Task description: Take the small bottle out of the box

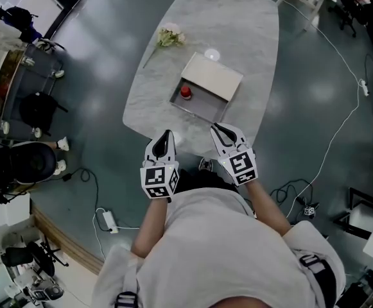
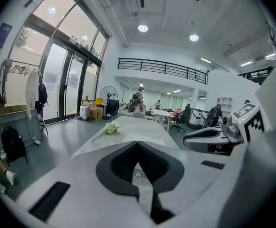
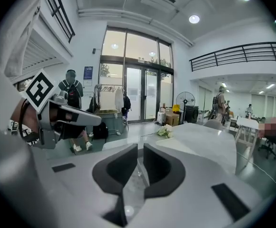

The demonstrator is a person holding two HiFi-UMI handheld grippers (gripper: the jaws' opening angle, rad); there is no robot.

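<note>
Looking steeply down on the pale marble table (image 1: 250, 24) and spotting the small bottle (image 1: 185, 92): a round red cap seen from straight above, barely any body showing under it, too small to tell more. Standing in the uncovered near part of the grey box (image 1: 202, 108), toward its left end, close against the edge of the cream lid (image 1: 213, 76) lying over the far part. Untouched, well apart from both claws. Finding the left gripper (image 1: 167, 134) at the table's near edge, jaws pressed together with nothing between them. Same for the right gripper (image 1: 216, 128) near it: dark pads drawn together, pinching nothing, tips pointing toward the box. Further up the table, noting a small bunch of white flowers (image 1: 170, 37) off to the left beyond the box and a small white round thing (image 1: 212, 54) just beyond the lid
</note>
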